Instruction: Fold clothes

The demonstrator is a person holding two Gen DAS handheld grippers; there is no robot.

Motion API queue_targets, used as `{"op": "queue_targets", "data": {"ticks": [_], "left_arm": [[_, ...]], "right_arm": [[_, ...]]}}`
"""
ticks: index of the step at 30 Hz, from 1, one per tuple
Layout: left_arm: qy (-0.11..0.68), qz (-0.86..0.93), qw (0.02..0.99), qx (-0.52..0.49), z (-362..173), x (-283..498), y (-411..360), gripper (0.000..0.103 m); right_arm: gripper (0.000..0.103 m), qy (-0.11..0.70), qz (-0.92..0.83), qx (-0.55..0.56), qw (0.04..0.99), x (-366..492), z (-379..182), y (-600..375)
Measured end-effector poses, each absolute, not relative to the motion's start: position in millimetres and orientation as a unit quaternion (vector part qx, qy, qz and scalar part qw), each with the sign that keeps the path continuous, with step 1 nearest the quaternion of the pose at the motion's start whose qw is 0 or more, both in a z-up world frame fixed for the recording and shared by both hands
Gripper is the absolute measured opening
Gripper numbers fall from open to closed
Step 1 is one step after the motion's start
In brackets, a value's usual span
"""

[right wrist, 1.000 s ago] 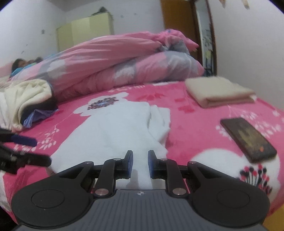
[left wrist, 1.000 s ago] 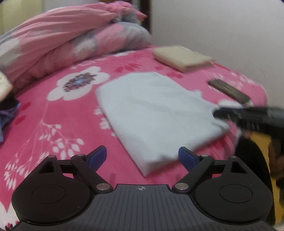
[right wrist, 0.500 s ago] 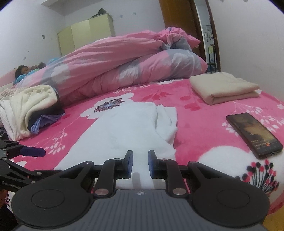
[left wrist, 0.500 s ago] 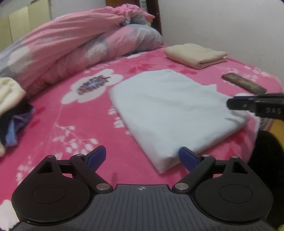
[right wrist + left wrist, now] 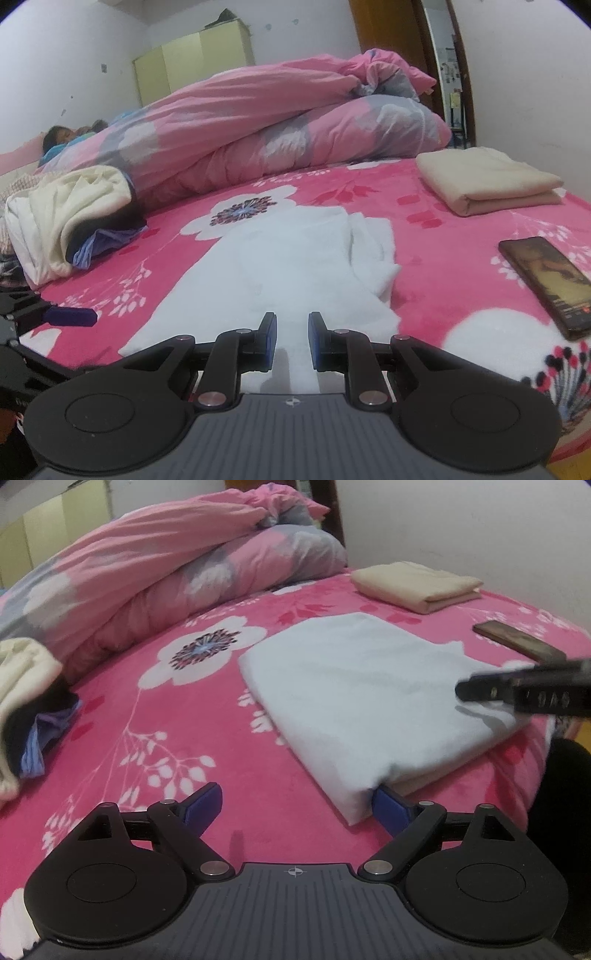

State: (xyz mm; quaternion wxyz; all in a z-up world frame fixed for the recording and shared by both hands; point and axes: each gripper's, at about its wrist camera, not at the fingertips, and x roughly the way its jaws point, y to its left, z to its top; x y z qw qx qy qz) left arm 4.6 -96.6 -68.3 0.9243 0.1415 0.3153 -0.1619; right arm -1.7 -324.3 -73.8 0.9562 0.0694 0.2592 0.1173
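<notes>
Bed (image 5: 436, 258) pink floral | white garment (image 5: 362, 694) folded | left gripper (image 5: 295, 806) wide | right gripper (image 5: 291, 341) narrow, empty

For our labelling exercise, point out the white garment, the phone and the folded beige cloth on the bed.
white garment (image 5: 362, 701), left wrist view, middle of its top layer.
phone (image 5: 546, 277), right wrist view, centre of its screen.
folded beige cloth (image 5: 487, 177), right wrist view, middle of its top face.

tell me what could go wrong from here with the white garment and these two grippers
The left gripper stands open with only its right pad by the corner of the white garment, so a close there might snag one layer and undo the fold. The phone lies near the bed's edge beside the cloth; a sweeping fold by the right gripper could knock it off.
</notes>
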Motion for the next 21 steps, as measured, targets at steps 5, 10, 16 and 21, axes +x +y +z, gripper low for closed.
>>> {"op": "queue_targets", "data": {"ticks": [5, 10, 16, 21], "left_arm": [[0.320, -0.147, 0.926, 0.138, -67.4, 2.7, -91.4, 0.089], [0.339, -0.144, 0.922, 0.119, -68.8, 5.2, -85.6, 0.089], [0.335, -0.158, 0.924, 0.096, -52.1, -0.6, -76.6, 0.095], [0.324, -0.171, 0.929, 0.052, -30.6, -1.7, -68.1, 0.100]], "right_arm": [[0.020, 0.282, 0.112, 0.053, 0.951, 6.1, -92.8, -320.4], [0.020, 0.283, 0.116, 0.060, 0.950, 5.2, -97.0, -322.3], [0.020, 0.285, 0.120, 0.066, 0.949, 5.7, -94.0, -325.6], [0.024, 0.261, 0.127, 0.082, 0.953, -2.8, -75.8, -331.7]]}}
